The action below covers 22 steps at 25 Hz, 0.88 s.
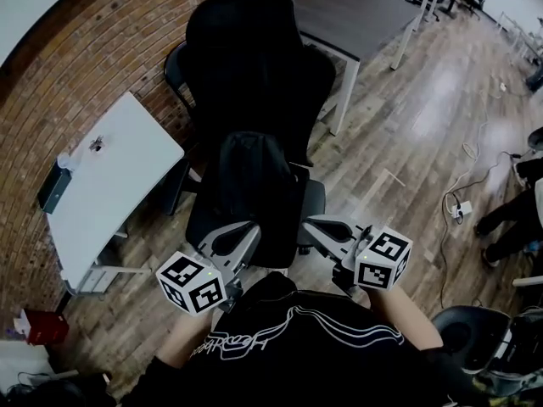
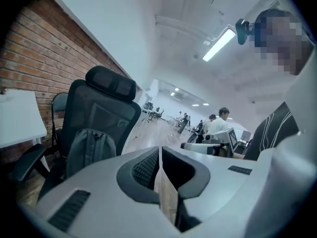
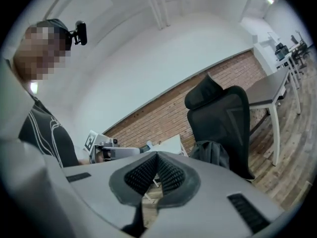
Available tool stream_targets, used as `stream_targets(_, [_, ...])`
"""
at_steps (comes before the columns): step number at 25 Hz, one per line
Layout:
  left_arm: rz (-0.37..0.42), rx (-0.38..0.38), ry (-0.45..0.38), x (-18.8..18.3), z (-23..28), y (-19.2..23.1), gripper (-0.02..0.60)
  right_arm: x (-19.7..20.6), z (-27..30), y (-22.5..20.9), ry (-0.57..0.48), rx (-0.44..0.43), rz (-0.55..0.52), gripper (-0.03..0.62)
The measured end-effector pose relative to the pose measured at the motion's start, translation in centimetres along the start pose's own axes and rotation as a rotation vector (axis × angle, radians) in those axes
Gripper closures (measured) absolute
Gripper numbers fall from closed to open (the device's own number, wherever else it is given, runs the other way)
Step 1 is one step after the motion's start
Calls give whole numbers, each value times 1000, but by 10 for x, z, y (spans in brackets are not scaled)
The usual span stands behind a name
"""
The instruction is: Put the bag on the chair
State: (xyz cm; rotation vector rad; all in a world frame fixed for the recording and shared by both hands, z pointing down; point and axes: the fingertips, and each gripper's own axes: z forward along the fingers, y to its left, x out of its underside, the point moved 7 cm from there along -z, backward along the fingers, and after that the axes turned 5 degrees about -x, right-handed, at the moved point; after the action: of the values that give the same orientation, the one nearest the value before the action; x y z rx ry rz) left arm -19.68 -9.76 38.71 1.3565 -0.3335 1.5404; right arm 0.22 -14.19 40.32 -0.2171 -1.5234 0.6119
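A dark backpack (image 1: 250, 185) stands upright on the seat of the black office chair (image 1: 254, 58), leaning on its backrest. My left gripper (image 1: 249, 230) is shut and holds nothing, a short way in front of the seat's left edge. Off the seat's right front, my right gripper (image 1: 312, 224) is also shut and empty. In the left gripper view the grey bag (image 2: 91, 148) sits against the chair (image 2: 101, 108) beyond the closed left gripper (image 2: 158, 155). The right gripper view shows the bag (image 3: 213, 152) on the chair (image 3: 223, 113) past the closed right gripper (image 3: 156, 157).
A white table (image 1: 110, 185) stands left of the chair against the brick wall (image 1: 102, 41). Behind the chair is a dark table (image 1: 356, 15). Cables and a power strip (image 1: 462, 206) lie on the wood floor at right. Another black chair (image 1: 475, 337) sits at lower right.
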Motion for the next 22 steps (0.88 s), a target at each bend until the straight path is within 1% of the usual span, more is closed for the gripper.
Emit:
stream_targets(4, [27,16,-24,2,-13,-25,540,-6,-22,22,4,-13,-60,599])
stream_targets(9, [61,43,-35,6,-21,-46,540,-3,-35,37,-22,-18,-66,599])
stream_targets(11, [74,42,-30,13,-19,-46,540,1,-36,41,-26,-17,-81,599])
stream_targets(13, [59,28,-20,22,-16,-41,540,8,-37,38,-21,-9,-81,599])
stream_targets(15, [37,13,-13,31,-16,-40,540,17,-39,33,-11,9,-58,599])
stream_targets(18, [20,19,-18,35,-18,-45,540,23,-44,30,-8,29,-33,599])
stream_targets(22, [64,7,0,35,-22,-46,540,25,-45,31,-14,40,-31,599])
